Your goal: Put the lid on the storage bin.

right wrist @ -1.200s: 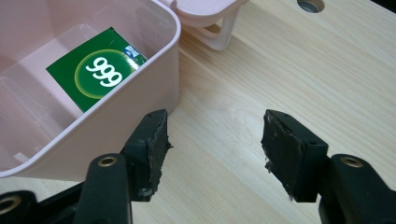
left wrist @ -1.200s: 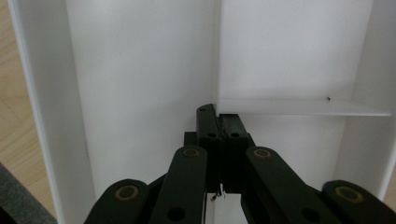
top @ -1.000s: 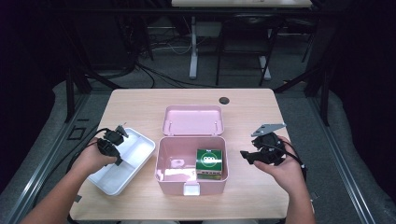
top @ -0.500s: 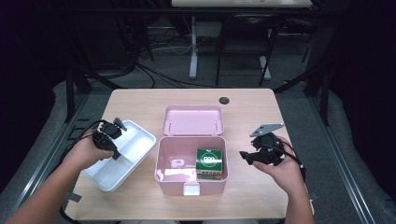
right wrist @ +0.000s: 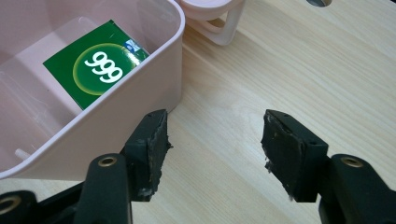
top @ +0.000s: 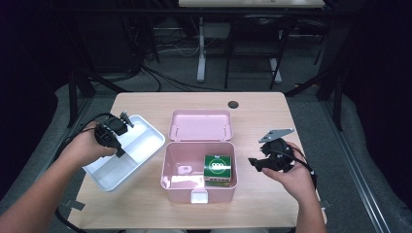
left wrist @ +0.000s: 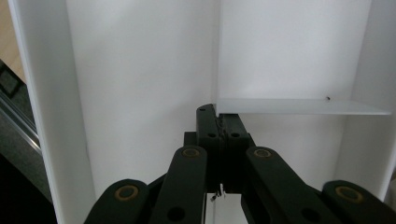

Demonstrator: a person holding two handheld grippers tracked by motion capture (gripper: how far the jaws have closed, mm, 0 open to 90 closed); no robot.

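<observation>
The pink box sits open in the middle of the table, with its lid lying flat just behind it. Inside the box, on its right side, is a green carton. Left of the box, touching it, lies a white tray with a wall across its middle. The left gripper is pinched tight on that thin middle wall, so the step looks like lifting the tray. The right gripper waits just right of the box, jaws half open and holding nothing. Next, the tray probably needs to go up and over into the box, kept flat so it does not slip out.
</observation>
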